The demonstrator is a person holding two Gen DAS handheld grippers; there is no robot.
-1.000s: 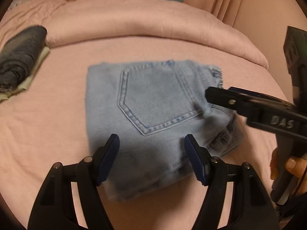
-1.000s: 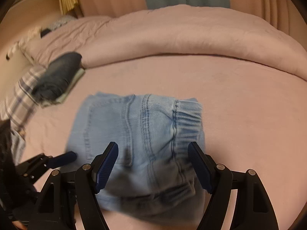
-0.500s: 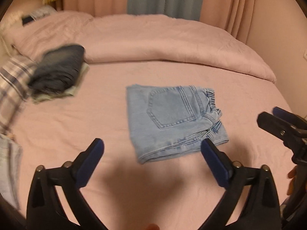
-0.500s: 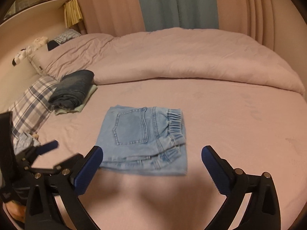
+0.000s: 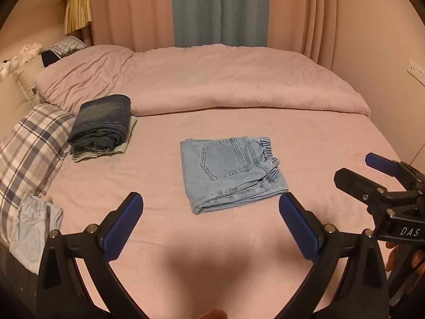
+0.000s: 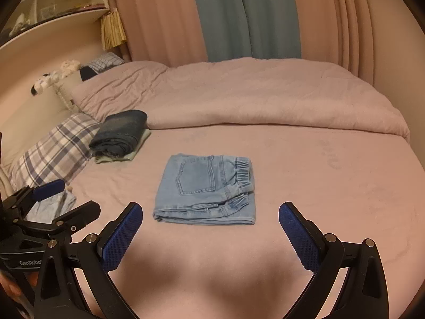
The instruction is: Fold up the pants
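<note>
A: What is on the left?
B: Dark folded jeans (image 5: 102, 122) by a checked pillow (image 5: 29, 143).
A: And the light blue pants (image 5: 231, 170)?
B: Folded flat, mid-bed (image 5: 332, 143).
A: The tools?
B: The left gripper (image 5: 209, 212) and right gripper (image 6: 209, 222) gape wide, holding nothing.

folded pants (image 5: 230, 170) mid-bed (image 5: 318, 138), clothes stack (image 5: 102, 126) left

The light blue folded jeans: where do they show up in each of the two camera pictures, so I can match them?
Left wrist view: the light blue folded jeans lie right of centre on the pink bed, elastic waistband to the right.
Right wrist view: the same jeans sit near the centre, just above the claw tips.
Shared landmark: the dark folded jeans stacked up-left of them, beside the plaid pillow.
</note>
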